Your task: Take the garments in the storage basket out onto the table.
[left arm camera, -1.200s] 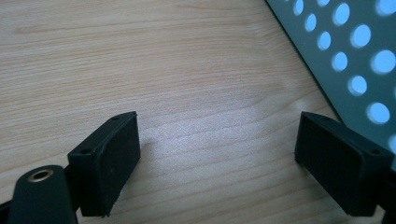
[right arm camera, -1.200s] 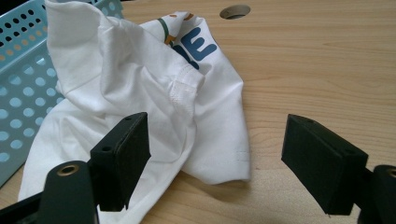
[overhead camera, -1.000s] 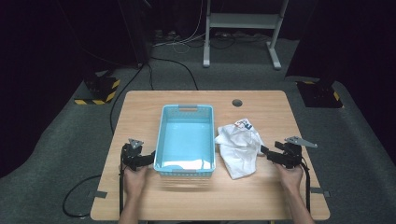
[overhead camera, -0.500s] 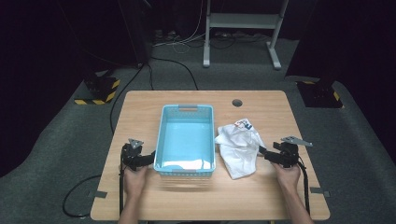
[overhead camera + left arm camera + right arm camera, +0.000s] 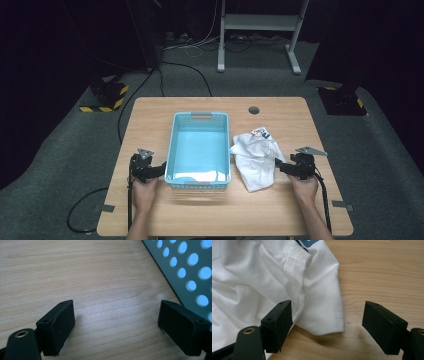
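White shirt [image 5: 256, 159] on wooden table [image 5: 150, 116]

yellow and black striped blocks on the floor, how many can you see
2. One yellow and black striped block sits on the grey carpet beyond the wooden table's far left corner; the other lies beyond its far right corner, mostly in shadow. More may be hidden in the dark.

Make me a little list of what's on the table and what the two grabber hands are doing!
table: wooden table
basket: blue basket with holes in its wall, middle of table
cloth: crumpled white shirt, lying right of basket
left gripper: open, beside basket's left wall, over bare wood
right gripper: open, at shirt's right edge, sleeve hem between jaws, not pinched
shirt in basket: no
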The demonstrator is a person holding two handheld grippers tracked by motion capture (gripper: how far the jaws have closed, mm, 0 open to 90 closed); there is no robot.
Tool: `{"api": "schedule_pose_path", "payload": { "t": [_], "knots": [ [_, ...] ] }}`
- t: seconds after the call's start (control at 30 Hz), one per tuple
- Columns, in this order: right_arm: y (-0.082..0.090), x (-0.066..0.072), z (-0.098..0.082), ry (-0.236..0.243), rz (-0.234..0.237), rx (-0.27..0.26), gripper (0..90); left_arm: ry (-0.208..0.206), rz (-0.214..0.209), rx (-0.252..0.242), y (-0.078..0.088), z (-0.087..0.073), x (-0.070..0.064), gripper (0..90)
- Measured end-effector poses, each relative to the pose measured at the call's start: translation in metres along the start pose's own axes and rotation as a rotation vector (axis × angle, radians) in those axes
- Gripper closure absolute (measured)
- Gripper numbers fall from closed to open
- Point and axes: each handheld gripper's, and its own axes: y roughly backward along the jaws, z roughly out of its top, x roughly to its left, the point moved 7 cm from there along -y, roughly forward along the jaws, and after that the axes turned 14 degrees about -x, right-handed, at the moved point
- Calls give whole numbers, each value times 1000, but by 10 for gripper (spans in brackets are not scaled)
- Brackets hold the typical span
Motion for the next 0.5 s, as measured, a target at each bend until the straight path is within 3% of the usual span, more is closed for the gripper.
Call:
{"api": "schedule_pose_path", "payload": {
  "t": [0.5],
  "knots": [
    [-7, 4, -9, 10, -6, 17, 236, 0, 0, 0, 0, 0, 0, 142]
  ]
}}
